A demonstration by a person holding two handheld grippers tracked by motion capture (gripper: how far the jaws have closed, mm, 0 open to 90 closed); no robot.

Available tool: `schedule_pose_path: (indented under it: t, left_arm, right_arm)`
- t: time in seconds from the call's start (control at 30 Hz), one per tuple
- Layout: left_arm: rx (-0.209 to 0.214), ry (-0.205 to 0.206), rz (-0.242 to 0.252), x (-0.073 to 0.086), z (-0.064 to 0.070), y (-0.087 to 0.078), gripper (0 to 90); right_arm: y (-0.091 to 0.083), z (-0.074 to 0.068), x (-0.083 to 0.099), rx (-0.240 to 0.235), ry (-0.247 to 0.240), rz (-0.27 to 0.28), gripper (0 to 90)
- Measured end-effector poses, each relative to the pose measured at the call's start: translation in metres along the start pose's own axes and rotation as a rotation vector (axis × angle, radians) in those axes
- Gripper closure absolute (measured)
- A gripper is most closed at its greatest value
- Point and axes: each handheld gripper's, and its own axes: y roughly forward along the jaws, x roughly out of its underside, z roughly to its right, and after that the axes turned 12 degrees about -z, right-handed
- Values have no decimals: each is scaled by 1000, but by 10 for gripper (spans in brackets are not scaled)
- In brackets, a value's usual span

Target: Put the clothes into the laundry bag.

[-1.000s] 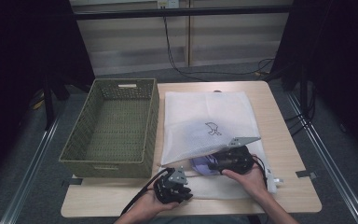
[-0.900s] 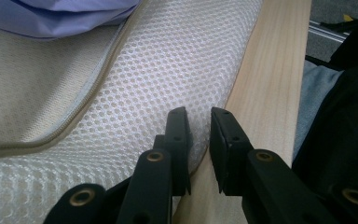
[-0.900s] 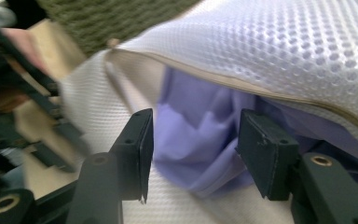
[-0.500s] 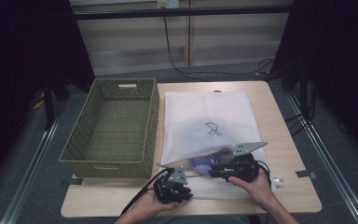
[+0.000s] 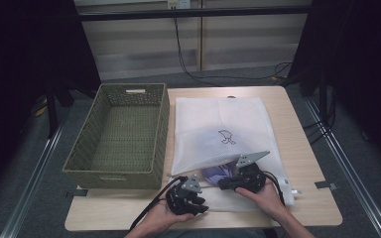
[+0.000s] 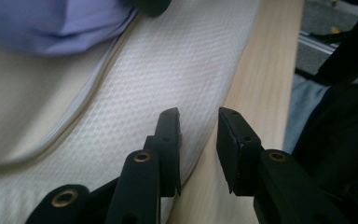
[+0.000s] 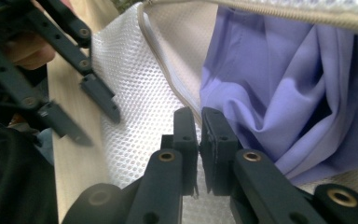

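On the bench [image 5: 307,148] we see a woven basket [image 5: 121,134] at the left and a white mesh laundry bag [image 5: 218,129] just beside it at the right, lying flat with its long axis running from us to the far edge. Its zippered mouth points toward us, and a purple garment [image 5: 217,173] sits in that opening, partly inside.

We judge the step in hand to be working the garment through the bag's mouth. To do it well, we would have the left gripper [image 6: 198,140] pinch the lower mesh edge and hold it down while the right one moves only the cloth, keeping clear of the zipper [image 7: 168,70].

Our left gripper hovers low over the bag's near edge, jaws spread with nothing between them. Our right gripper [image 7: 199,140] is at the mouth, jaws nearly pressed together at the garment's edge; whether they pinch cloth, we cannot tell.
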Motion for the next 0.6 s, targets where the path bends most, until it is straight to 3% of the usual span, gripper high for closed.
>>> schedule_pose_path:
  t: [0.03,0.13,0.17,0.23,0.27,0.33,0.47,0.5,0.53,0.6]
  left_arm:
    - [-56,11,-21,-3,3,1,692]
    - [-22,53,2,-11,4,8,691]
    - [-20,39,28,-13,6,11,693]
    - [-35,42,39,-19,8,14,695]
    - [-60,56,13,-23,8,13,701]
    - [-41,37,45,-27,7,18,710]
    - [-40,52,67,-33,10,24,746]
    - [-64,82,22,-33,12,24,776]
    - [-75,93,26,-31,13,27,795]
    - [-69,67,44,-30,12,29,806]
  right_arm:
    - [1,0,0,4,6,-1,828]
    - [2,2,0,14,22,-2,834]
    - [2,3,1,17,28,-2,841]
    - [2,4,1,18,28,2,853]
    - [2,5,1,22,30,4,852]
    - [1,5,2,31,37,8,848]
    - [2,6,2,41,38,10,852]
    - [2,6,2,43,39,12,851]
    - [2,6,2,46,41,13,838]
    - [3,6,1,61,39,23,824]
